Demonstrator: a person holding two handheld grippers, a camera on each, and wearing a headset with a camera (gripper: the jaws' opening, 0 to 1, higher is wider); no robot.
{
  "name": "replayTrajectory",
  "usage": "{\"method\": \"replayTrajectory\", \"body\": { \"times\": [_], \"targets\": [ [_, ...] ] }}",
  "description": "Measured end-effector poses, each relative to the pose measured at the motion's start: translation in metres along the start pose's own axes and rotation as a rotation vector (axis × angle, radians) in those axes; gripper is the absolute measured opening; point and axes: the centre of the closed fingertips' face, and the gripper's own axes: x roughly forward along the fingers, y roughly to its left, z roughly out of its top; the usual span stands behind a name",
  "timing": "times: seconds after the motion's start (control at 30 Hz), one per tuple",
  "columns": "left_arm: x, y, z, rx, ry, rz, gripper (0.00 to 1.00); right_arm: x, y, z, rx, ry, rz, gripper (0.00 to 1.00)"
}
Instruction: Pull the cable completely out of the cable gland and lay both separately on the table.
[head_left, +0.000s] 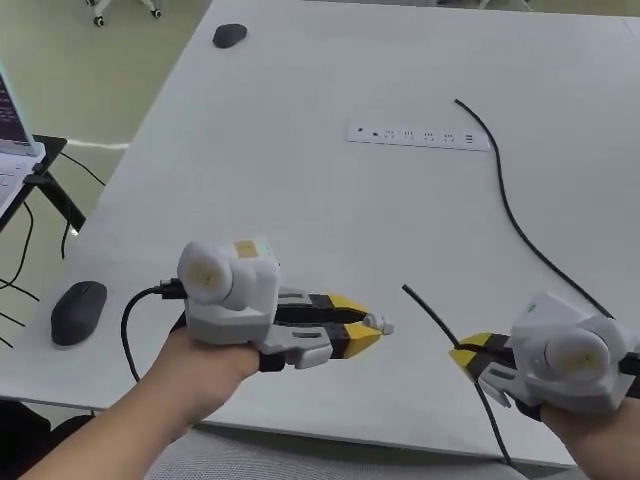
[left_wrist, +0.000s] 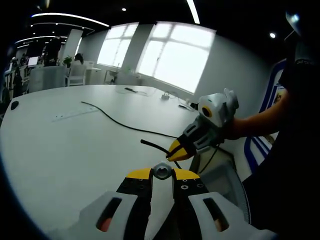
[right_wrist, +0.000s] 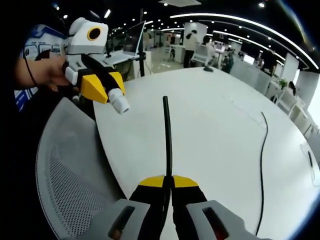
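Both grippers hover over the near edge of the desk (head_left: 300, 200): the left gripper (head_left: 372, 328) has its jaws clamped on the small white gland (head_left: 381, 325), and the right gripper (head_left: 462, 352) has its jaws closed on the black cable (head_left: 510, 210) a little back from its free end. Gland and cable end are apart, with a plain gap between them, both held above the desk. A long stretch of the cable lies on the desk near a white power strip (head_left: 418, 137), and a dark mouse (head_left: 78, 311) sits by the left edge.
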Motion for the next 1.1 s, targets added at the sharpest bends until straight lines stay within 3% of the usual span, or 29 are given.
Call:
{"method": "replayTrajectory", "body": {
  "times": [0.13,0.43,0.73,1.1],
  "targets": [
    [-0.001,0.003,-0.003,-0.006,-0.001,0.001,0.15,0.001,-0.007,0.008,0.026,-0.01,-0.001,0.0],
    [-0.007,0.011,-0.008,-0.026,-0.013,0.012,0.15,0.01,-0.019,0.03,0.007,-0.002,-0.013,0.0],
    [-0.016,0.021,-0.02,-0.043,-0.038,0.018,0.15,0.026,-0.022,0.047,-0.025,0.023,-0.012,0.0],
    [-0.029,0.038,-0.04,-0.067,-0.061,0.029,0.15,0.049,-0.029,0.062,0.009,0.035,0.003,0.0]
  ]
}}
